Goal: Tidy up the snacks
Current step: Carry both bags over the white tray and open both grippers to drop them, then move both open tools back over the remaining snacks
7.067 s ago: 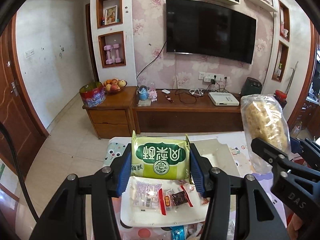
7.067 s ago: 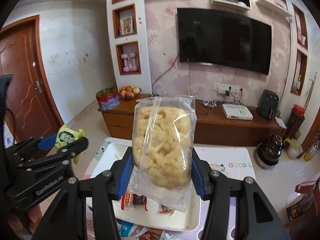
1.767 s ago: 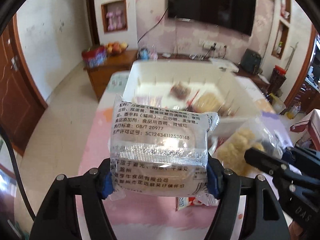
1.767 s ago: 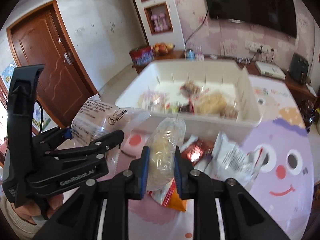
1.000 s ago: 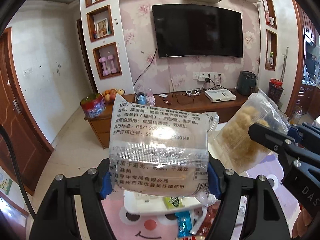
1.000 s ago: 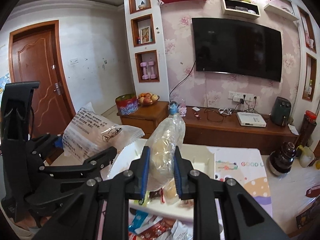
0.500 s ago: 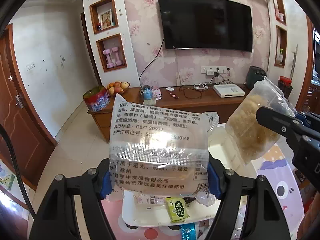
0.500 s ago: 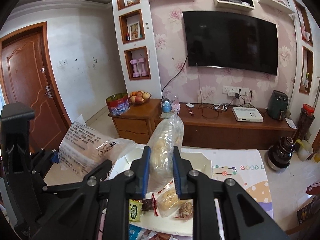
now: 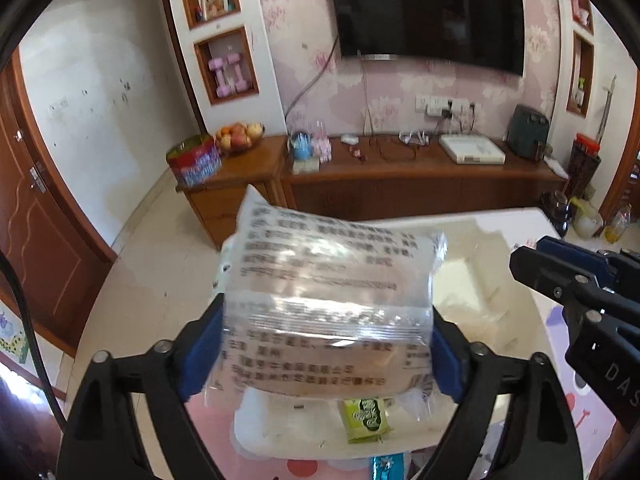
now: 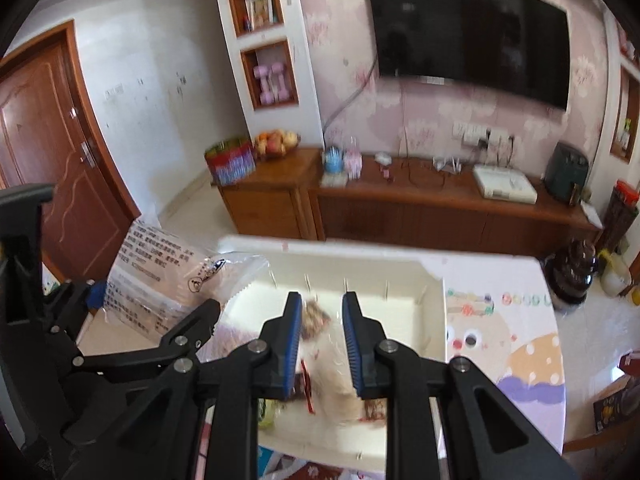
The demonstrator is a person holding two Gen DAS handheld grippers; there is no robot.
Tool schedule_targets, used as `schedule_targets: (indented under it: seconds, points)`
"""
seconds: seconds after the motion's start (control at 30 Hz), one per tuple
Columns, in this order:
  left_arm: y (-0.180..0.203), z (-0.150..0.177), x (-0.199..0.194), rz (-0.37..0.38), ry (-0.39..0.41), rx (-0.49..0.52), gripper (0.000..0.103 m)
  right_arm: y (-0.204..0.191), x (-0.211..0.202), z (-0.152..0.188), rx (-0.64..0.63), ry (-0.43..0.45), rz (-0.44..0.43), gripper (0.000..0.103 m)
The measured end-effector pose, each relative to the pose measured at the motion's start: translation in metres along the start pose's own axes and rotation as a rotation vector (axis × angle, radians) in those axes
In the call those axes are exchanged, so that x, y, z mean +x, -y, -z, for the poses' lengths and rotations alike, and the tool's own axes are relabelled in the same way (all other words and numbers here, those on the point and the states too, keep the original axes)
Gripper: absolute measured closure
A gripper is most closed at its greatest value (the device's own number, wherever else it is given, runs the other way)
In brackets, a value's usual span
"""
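Your left tool (image 9: 328, 356) has just been spreading its jaws, and the clear plastic packet printed with black text (image 9: 326, 308) sits blurred between the blue pads above the white divided plastic tray (image 9: 476, 280); you cannot tell whether the pads press on it. Your right tool (image 10: 320, 344) has just been parting too, its jaws a little apart, with the clear bag of pale puffed snack (image 10: 328, 364) blurred below them over the tray. A small green packet (image 9: 366, 420) lies in the tray on the patterned bench (image 10: 516, 344).
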State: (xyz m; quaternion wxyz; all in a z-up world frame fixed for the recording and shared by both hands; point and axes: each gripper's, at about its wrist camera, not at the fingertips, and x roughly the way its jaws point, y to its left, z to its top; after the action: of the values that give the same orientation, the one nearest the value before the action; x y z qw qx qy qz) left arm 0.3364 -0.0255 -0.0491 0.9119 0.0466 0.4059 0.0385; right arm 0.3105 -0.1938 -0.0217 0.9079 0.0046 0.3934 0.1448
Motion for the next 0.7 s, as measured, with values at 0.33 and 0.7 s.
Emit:
schedule_targets:
  seconds: [0.33, 0.7]
  points:
    - [-0.007, 0.009, 0.006, 0.015, -0.017, -0.028, 0.005, 0.011, 0.010, 0.013, 0.023, -0.043, 0.044, 0.058]
    - [-0.006, 0.014, -0.026, 0.026, 0.025, -0.013, 0.005, 0.010, -0.010, 0.019, 0.031, -0.034, 0.044, 0.058]
